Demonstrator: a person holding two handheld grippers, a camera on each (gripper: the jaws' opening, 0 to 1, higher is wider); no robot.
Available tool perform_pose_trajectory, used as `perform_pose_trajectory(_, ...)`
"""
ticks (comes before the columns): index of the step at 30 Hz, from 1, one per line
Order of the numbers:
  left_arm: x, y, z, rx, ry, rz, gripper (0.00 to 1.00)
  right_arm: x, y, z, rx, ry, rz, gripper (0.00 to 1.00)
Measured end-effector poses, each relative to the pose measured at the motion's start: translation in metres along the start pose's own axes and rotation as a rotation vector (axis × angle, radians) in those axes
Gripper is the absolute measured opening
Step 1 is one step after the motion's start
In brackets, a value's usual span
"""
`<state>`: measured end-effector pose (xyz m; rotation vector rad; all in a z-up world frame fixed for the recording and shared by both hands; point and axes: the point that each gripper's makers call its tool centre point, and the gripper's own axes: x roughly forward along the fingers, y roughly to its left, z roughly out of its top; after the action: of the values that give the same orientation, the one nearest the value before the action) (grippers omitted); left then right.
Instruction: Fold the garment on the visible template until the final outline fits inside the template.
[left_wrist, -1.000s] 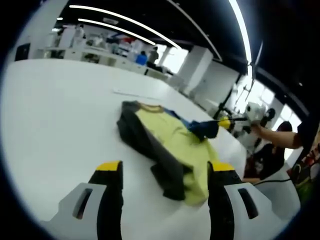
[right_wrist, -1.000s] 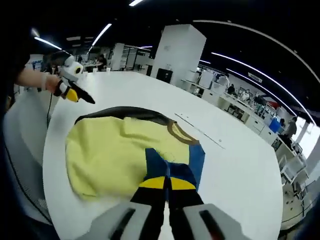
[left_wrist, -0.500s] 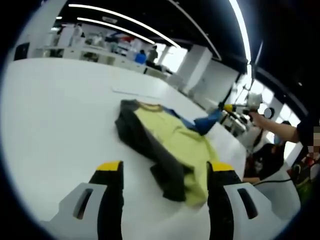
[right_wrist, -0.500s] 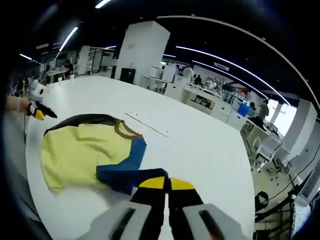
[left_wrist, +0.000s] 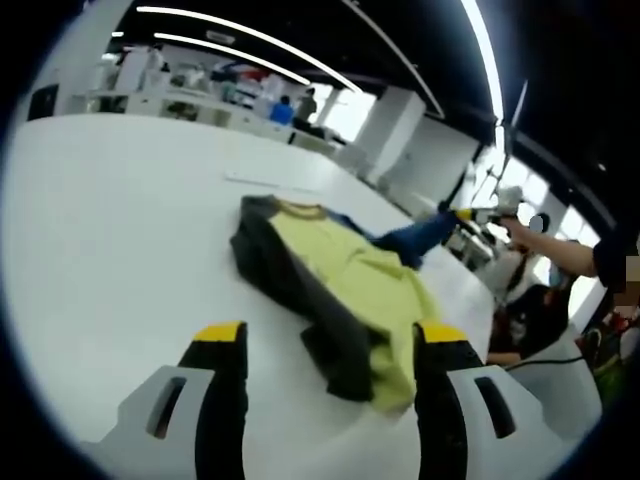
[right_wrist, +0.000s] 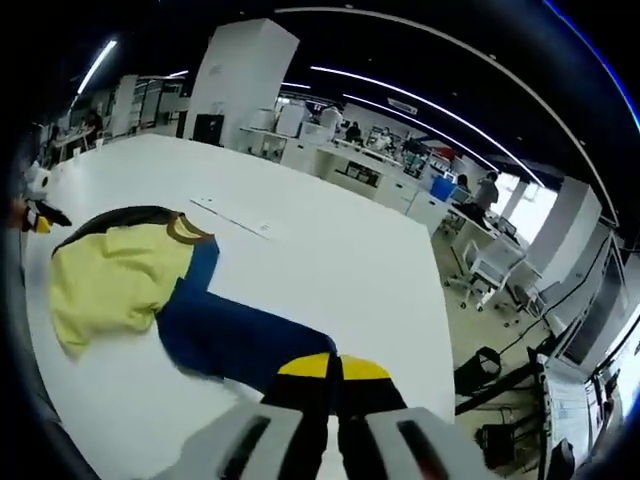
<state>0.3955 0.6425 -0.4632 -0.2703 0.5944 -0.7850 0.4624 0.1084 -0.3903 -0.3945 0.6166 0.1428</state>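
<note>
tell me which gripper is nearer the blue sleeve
Right. The right gripper is shut on the blue sleeve, pulling it out; the left gripper hangs open beside the garment's yellow body.

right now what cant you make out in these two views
- Template outline: in the right gripper view, only a faint thin line on the table; too small to trace.
- Blue sleeve end: hidden between the right gripper's closed tips.
- Garment's far side: in the left gripper view, bunched folds hide it.
- Left gripper: open over bare table.
</note>
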Motion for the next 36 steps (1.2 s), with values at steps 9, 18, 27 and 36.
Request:
perform_pose_trajectory(9,0.003,0.001,-0.001,0.000,0.010,0.003,0.63,0.004,-0.029,-0.044,0.053,0.113,-0.043,0.00)
perform_pose_trajectory(18,0.004,0.002,-0.004,-0.004,0.025,0.012,0.63,0.008,-0.027,-0.087,0.170,0.237,-0.049,0.00)
perform_pose_trajectory(27,0.002,0.006,-0.005,-0.007,0.035,0.035,0.63,0.035,-0.027,-0.105,0.201,0.308,-0.040,0.00)
perform_pose_trajectory(36,0.003,0.009,-0.011,-0.016,0.057,0.055,0.63,0.056,-0.030,-0.134,0.239,0.416,-0.030,0.00)
